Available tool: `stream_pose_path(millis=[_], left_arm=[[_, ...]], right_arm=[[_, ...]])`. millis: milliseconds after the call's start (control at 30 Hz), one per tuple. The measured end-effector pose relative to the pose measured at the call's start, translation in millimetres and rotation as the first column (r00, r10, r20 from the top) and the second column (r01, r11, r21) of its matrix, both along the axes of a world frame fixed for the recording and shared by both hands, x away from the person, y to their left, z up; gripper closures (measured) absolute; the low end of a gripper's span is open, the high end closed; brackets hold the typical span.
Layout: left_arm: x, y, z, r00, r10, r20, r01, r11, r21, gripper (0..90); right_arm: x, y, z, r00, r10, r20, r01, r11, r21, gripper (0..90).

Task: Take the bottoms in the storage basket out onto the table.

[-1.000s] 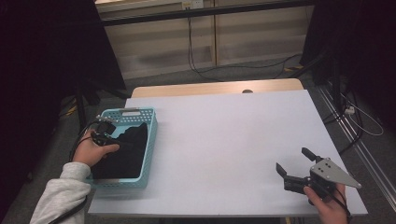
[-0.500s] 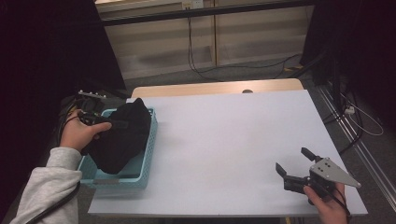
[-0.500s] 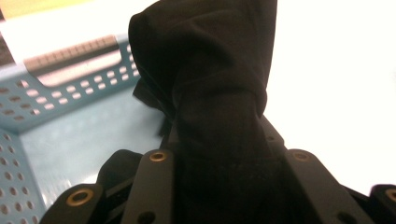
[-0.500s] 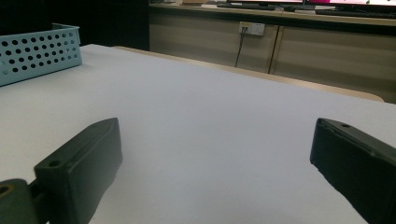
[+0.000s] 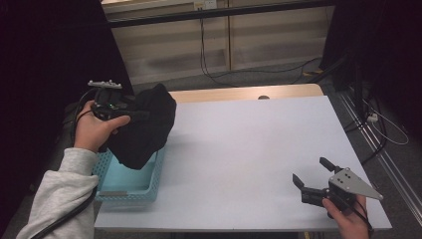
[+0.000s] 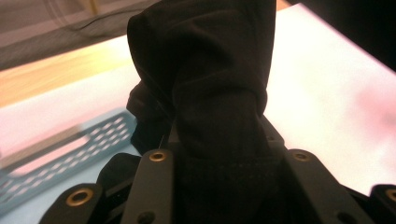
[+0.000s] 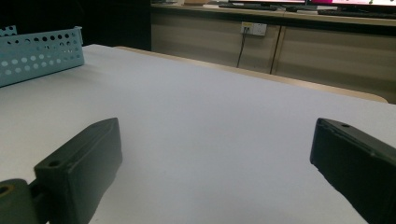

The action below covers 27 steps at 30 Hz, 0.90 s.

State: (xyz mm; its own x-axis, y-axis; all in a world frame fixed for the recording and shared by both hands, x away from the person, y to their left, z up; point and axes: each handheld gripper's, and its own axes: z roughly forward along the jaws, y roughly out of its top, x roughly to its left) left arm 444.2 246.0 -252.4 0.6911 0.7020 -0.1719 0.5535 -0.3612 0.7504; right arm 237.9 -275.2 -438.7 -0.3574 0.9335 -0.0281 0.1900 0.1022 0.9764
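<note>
High view, at nine o'clock: my left gripper point(image 5: 130, 113) is clamped on a black, soft fabric garment point(image 5: 147, 127), bunched and hanging above the light-blue perforated plastic basket point(image 5: 132, 188).
High view, at five o'clock: my right gripper point(image 5: 311, 178) rests near the corner of the white table point(image 5: 249, 149), jaws wide, nothing between them.
Left gripper view, twelve o'clock: the garment rises in a thick fold out of my closed jaws, the basket below at eight o'clock.
Right gripper view, ten o'clock: the basket's wall, well apart from my spread jaws.
Progress: I judge the garment lifted clear of the basket; laying it on the table is left.
</note>
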Motion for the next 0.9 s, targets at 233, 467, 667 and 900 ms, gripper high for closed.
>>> stream_pose_path(millis=[233, 467, 667, 900], left_arm=[[-4.5, -57.1, -12.0, 0.9955, -0.094, 0.017, 0.094, 0.9956, -0.009, 67.3], [-8.4, -100.0, -35.2, 0.9878, -0.156, -0.005, 0.155, 0.9871, -0.04, 67.2], [-16.8, -140.3, -64.2, 0.9717, -0.236, -0.016, 0.235, 0.9707, -0.051, 66.7], [-24.4, -188.5, -93.6, 0.9442, -0.326, -0.047, 0.322, 0.9432, -0.083, 66.4]], right_arm=[[0.1, -0.5, 0.1, 1.0, 0.002, 0.0, -0.002, 1.0, 0.001, 1.6], [0.4, -0.4, -1.6, 1.0, 0.001, -0.004, -0.001, 1.0, 0.004, 1.6], [0.5, -2.2, -3.1, 1.0, 0.004, -0.009, -0.004, 1.0, 0.007, 1.6], [1.0, -5.0, -4.2, 1.0, -0.002, -0.01, 0.003, 1.0, 0.016, 1.5]])
